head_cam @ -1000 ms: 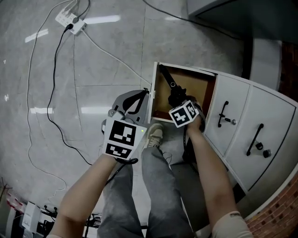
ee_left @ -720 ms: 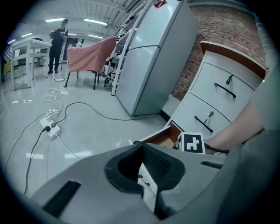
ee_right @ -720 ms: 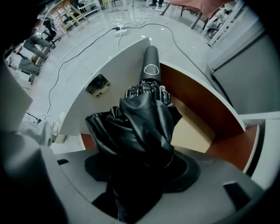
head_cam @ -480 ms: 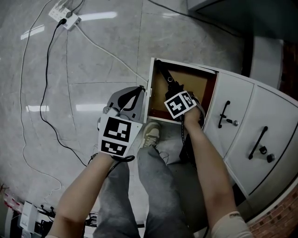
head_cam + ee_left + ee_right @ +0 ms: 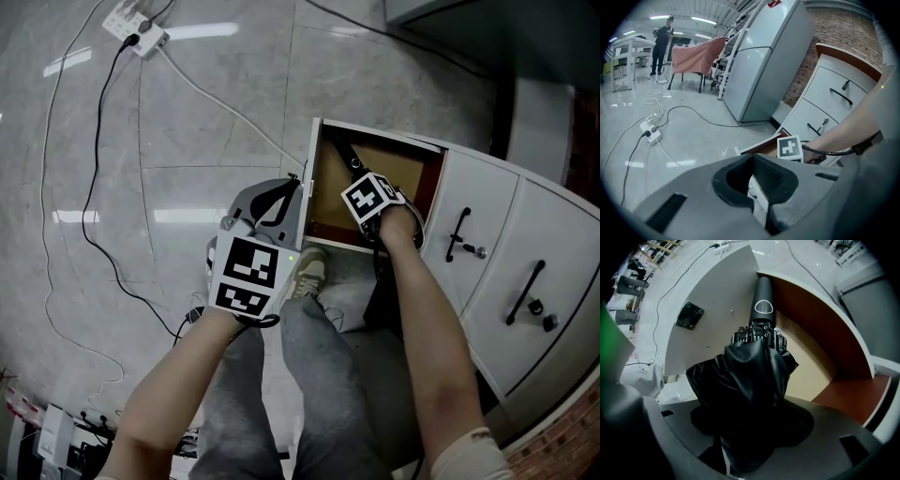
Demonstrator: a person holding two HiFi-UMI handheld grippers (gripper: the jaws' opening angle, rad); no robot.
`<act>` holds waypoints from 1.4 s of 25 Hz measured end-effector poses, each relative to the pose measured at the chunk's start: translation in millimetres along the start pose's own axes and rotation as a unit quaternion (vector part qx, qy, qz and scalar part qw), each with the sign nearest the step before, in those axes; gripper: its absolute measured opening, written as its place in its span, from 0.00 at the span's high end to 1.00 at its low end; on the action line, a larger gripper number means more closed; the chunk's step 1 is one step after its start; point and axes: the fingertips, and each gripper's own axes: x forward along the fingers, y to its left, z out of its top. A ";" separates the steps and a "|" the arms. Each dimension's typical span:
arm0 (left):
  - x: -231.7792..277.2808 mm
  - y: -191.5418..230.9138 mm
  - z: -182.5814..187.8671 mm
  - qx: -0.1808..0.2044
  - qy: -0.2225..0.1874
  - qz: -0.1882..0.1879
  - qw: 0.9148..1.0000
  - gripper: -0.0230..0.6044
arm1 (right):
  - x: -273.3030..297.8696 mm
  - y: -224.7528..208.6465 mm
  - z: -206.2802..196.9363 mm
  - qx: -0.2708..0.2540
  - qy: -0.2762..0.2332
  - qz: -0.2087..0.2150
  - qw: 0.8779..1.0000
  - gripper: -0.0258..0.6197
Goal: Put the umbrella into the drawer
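The right tongs (image 5: 359, 180) clench the folded black umbrella (image 5: 757, 366), handle tipped down into the open drawer (image 5: 403, 167) — inside its walls, not yet laid flat. The left tongs (image 5: 757, 185) pinch the front panel (image 5: 311, 155), likely to hold the drawer out.

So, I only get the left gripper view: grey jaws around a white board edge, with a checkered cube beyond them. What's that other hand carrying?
Observer: The right gripper is clamped on a black folded umbrella, holding it by its bunched fabric.
Operator: Where is it aimed?
Observer: Its handle points down into the open drawer, toward the corner where the white front meets the brown side wall.
Operator: And my white board?
Observer: In the head view that's the drawer front, and the left gripper grips its edge from outside.
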 end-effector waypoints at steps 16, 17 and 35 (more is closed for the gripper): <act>1.0 -1.6 -11.5 0.011 0.020 -0.025 0.999 0.95 | 7.0 -4.0 10.7 0.028 -0.069 -0.041 0.996 0.47; -2.1 -3.6 -7.7 0.013 0.020 -0.027 0.999 0.95 | -0.6 -6.9 8.7 0.037 -0.076 -0.046 0.995 0.47; -145.5 -48.6 164.4 0.068 -0.052 -0.009 0.996 0.95 | -281.5 5.7 -25.0 0.144 -0.309 -0.088 0.936 0.67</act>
